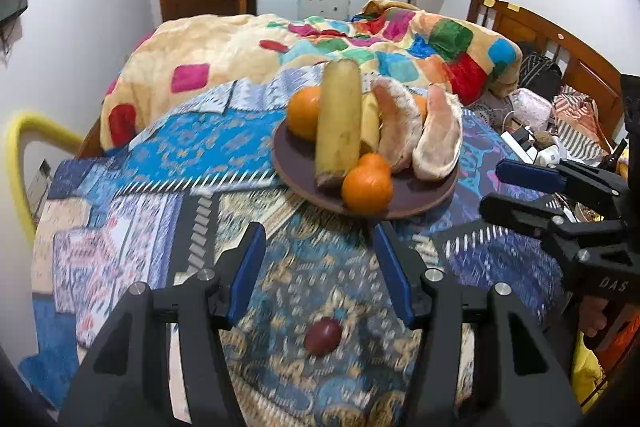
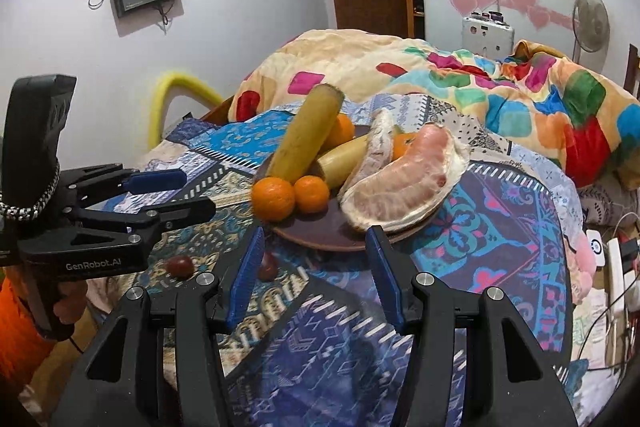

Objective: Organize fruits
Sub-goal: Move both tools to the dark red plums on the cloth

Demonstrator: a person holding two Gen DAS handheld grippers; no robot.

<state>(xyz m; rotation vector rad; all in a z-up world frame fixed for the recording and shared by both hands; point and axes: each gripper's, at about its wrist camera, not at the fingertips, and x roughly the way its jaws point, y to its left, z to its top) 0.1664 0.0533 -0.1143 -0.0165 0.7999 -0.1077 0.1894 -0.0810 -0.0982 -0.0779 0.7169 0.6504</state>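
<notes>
A brown plate (image 1: 420, 205) (image 2: 320, 241) on the patterned bedspread holds oranges (image 1: 367, 189) (image 2: 273, 198), a long yellow-green fruit (image 1: 339, 123) (image 2: 304, 135), a banana (image 2: 344, 157) and two peeled pomelo segments (image 1: 438, 135) (image 2: 404, 183). A small dark red fruit (image 1: 323, 335) (image 2: 180, 266) lies on the cloth between my left gripper's open fingers, below the tips. A second dark red fruit (image 2: 267, 266) lies by my right gripper's left finger. My left gripper (image 1: 320, 247) (image 2: 192, 193) is open and empty. My right gripper (image 2: 314, 251) (image 1: 494, 187) is open and empty, just short of the plate.
A colourful blanket (image 1: 280, 47) is heaped behind the plate. A wooden headboard (image 1: 560, 39) and clutter with cables (image 2: 612, 259) lie to the right. A yellow padded chair back (image 1: 24, 155) stands at the left.
</notes>
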